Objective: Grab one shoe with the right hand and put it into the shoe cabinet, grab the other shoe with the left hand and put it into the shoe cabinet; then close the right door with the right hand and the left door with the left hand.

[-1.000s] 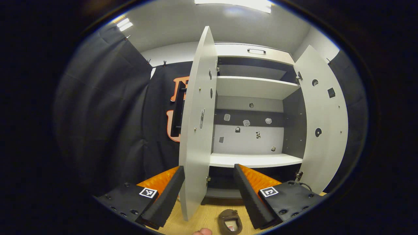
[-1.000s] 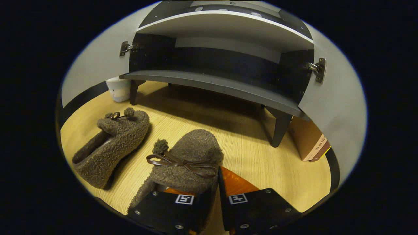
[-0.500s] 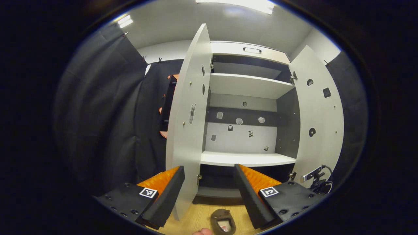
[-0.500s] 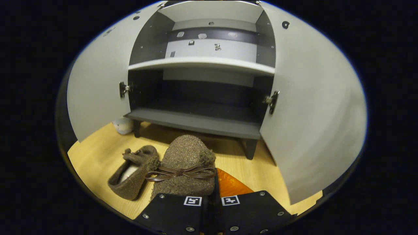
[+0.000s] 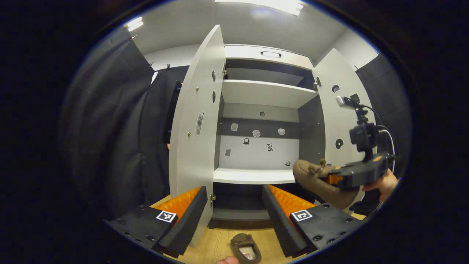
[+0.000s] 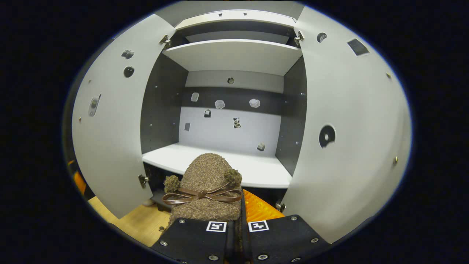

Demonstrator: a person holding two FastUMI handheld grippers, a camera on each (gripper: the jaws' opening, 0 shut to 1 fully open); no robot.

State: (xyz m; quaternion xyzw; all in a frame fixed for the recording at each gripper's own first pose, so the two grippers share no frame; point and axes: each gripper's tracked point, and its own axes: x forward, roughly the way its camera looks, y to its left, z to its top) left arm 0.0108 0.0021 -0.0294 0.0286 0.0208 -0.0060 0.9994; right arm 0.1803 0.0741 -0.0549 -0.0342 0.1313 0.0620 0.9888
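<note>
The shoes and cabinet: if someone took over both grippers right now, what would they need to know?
Right gripper: shut on a shoe, held up in front of the cabinet's white middle shelf.
Left gripper: open, holding nothing.
Second shoe: on the floor before the cabinet.
Left door and right door: both open.
Done: first shoe grabbed.
Left: shelve it, fetch the second shoe, close both doors.

No legible text, brand or number on anything. Square black-and-white coded markers [image 5: 166,216] sit on the gripper bodies in both views; pattern only, no characters. Small stickers [image 6: 219,104] on the cabinet's back panel: too small to read.
</note>
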